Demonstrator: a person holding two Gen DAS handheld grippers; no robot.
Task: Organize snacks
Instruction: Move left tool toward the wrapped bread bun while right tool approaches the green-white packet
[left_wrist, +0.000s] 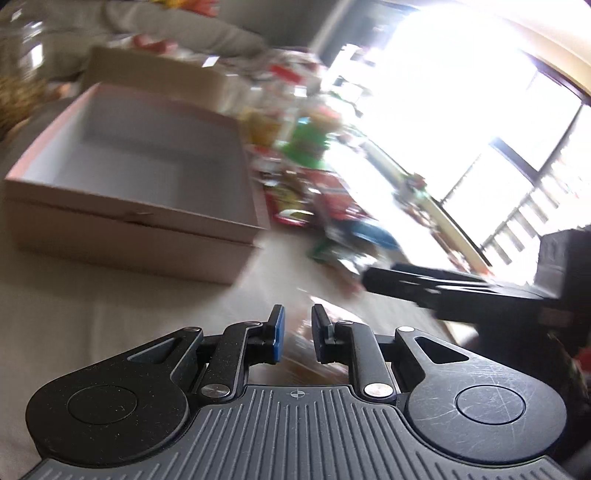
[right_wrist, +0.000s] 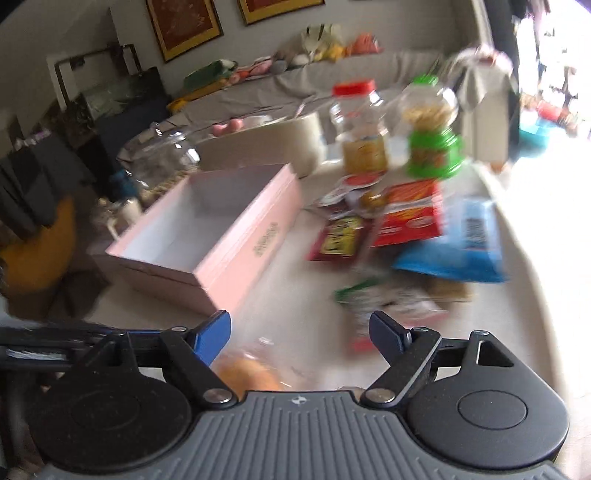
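My left gripper (left_wrist: 297, 328) has its pads close together on a clear snack packet (left_wrist: 298, 347) with something orange-brown inside. In the right wrist view that packet (right_wrist: 255, 369) lies low between the wide-apart fingers of my right gripper (right_wrist: 299, 332), whose pads do not touch it. The left gripper's fingers (right_wrist: 55, 341) reach in from the left edge. An open pink box (right_wrist: 251, 251), white inside, stands on the table to the left; in the left wrist view this box (left_wrist: 129, 236) is ahead on the left. The right gripper's fingers (left_wrist: 406, 284) enter from the right.
Loose snacks lie right of the box: a red packet (right_wrist: 410, 214), a blue packet (right_wrist: 465, 243), a green-and-white packet (right_wrist: 388, 295). Behind them stand a red-lidded jar (right_wrist: 356, 125) and a green-lidded jar (right_wrist: 432, 125). A glass jar (right_wrist: 159, 155) sits behind the box.
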